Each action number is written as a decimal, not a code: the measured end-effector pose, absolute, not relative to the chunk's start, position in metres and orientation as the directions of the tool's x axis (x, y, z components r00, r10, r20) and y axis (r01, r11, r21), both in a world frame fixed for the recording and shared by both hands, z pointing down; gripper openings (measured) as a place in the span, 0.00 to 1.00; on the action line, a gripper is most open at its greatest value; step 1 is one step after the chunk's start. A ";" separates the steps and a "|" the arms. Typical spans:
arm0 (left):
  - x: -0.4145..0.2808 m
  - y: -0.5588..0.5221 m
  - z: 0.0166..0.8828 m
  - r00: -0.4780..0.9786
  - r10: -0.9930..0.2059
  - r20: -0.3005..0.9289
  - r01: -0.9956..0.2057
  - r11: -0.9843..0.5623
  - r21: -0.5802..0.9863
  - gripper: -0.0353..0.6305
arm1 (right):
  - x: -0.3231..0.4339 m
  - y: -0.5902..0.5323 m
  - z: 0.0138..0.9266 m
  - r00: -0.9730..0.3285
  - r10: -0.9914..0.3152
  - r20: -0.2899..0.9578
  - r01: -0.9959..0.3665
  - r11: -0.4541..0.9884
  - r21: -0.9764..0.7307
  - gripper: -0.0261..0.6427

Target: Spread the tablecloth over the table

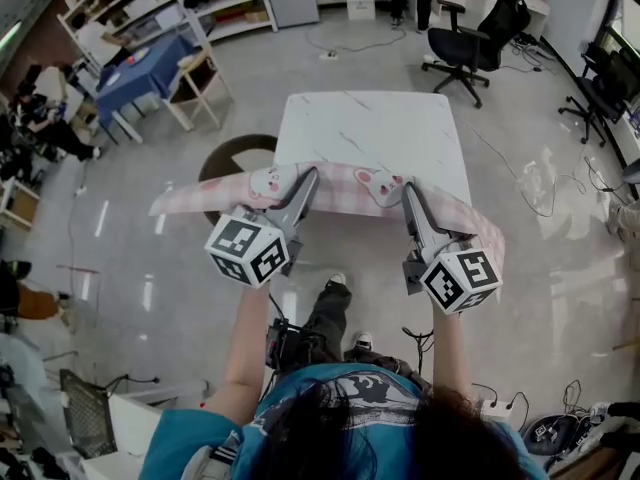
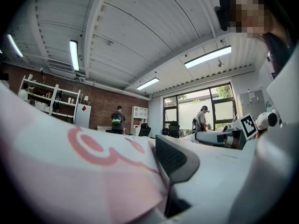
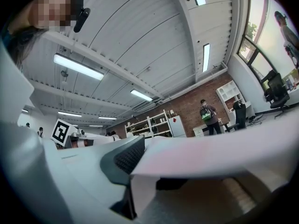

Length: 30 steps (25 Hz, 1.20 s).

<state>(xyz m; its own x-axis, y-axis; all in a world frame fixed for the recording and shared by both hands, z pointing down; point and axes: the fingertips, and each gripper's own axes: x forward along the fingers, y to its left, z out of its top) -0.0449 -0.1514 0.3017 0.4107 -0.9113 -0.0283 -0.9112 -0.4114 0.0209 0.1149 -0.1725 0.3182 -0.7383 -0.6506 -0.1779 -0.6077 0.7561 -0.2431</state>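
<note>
At table (image 1: 370, 128) near edge, L gripper (image 1: 308, 176) & R gripper (image 1: 408, 190) each clamped on pink tablecloth (image 1: 200, 198)

We list the left gripper (image 2: 161, 155), its dark ribbed pad (image 2: 174, 158) closed against the pink-printed tablecloth (image 2: 84, 167), which fills the view from 6 to 9 o'clock. At 12 o'clock we log ceiling lights (image 2: 74, 55). Toward 9 o'clock are a brick wall (image 2: 105, 104), white shelves (image 2: 44, 99) and a person with a backpack (image 2: 117, 120).

teal printed shirt (image 1: 195, 440), black-and-white marker cubes (image 1: 249, 249)
</note>
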 end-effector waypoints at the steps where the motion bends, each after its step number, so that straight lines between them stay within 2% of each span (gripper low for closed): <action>1: -0.043 -0.158 0.303 0.416 -0.909 -0.029 -0.909 -0.417 0.022 0.16 | 0.117 -0.179 0.319 -0.734 -0.656 -0.175 -0.614 0.752 -0.240 0.14; 10: -0.061 -0.242 0.298 0.468 -0.883 -0.040 -0.882 -0.470 0.028 0.17 | 0.100 -0.254 0.309 -0.705 -0.690 -0.166 -0.659 0.723 -0.205 0.14; 22: -0.110 -0.393 0.250 0.548 -0.832 -0.083 -0.834 -0.551 0.014 0.17 | 0.051 -0.397 0.258 -0.666 -0.722 -0.188 -0.703 0.691 -0.169 0.14; 30: -0.137 -0.483 0.257 0.576 -0.814 -0.075 -0.807 -0.580 0.111 0.17 | 0.026 -0.483 0.263 -0.678 -0.726 -0.116 -0.704 0.687 -0.180 0.15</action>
